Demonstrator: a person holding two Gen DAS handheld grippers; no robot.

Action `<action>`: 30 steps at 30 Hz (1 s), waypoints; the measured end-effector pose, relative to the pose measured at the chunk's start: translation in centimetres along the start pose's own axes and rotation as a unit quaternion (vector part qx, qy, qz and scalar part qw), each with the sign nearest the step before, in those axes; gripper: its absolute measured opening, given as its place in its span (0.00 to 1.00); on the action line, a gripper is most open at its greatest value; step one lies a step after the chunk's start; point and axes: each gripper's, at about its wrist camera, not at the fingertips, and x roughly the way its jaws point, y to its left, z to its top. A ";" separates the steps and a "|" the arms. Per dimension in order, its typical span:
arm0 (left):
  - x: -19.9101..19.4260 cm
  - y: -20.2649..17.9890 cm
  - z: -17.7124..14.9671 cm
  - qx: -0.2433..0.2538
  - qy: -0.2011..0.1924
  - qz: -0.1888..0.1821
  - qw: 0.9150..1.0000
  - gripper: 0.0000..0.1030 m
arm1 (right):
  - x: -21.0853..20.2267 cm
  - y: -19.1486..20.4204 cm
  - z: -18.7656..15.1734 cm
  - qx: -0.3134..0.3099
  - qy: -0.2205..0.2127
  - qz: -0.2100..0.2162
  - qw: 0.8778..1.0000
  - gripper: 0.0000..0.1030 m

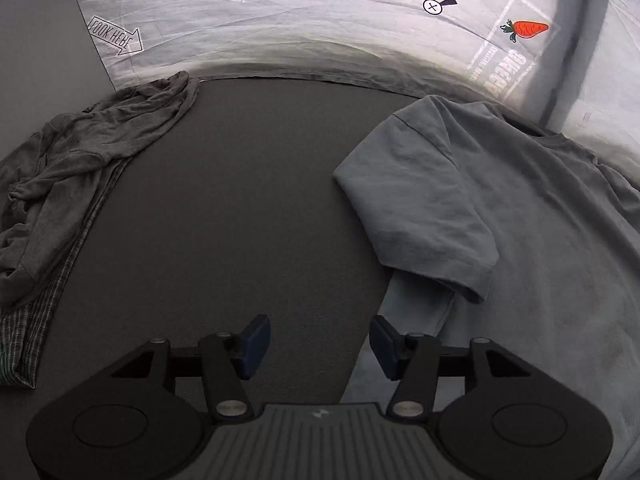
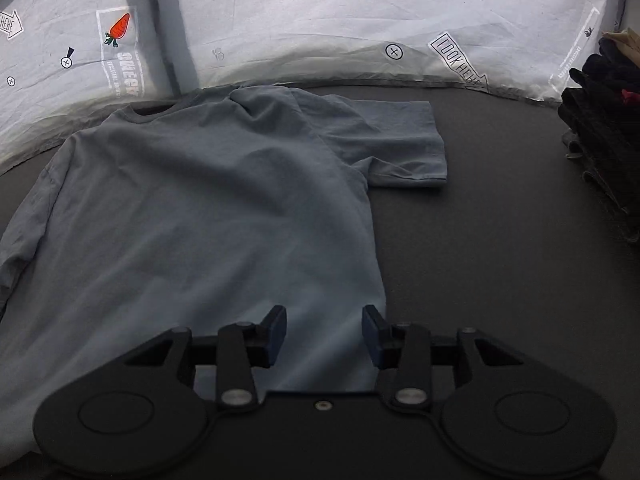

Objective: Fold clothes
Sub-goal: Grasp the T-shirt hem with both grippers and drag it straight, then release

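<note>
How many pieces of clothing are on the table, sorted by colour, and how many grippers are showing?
Blue-grey T-shirt, spread flat: 1
Crumpled dark grey garment: 1
Green checked garment under it: 1
Stack of dark clothes, pieces too merged to count: 1 stack
Grippers, both open and empty: 2, left gripper and right gripper
Total: 3 separate garments, 1 stack, 2 grippers

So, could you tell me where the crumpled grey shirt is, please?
In the left wrist view, the crumpled grey shirt lies far left on a checked garment, near the backdrop's corner.
</note>
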 end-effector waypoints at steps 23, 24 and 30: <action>-4.3 7.3 -10.9 -0.032 0.066 -0.165 0.984 0.32 | -6.3 0.9 -12.7 0.123 0.070 0.123 0.982 0.19; -4.5 7.2 -10.8 -0.030 0.062 -0.166 0.984 0.22 | -6.3 0.9 -12.7 0.129 0.067 0.130 0.981 0.07; -7.3 8.6 -9.6 -0.077 0.008 -0.164 0.983 0.06 | -9.8 0.1 -11.6 0.139 -0.010 0.153 0.978 0.03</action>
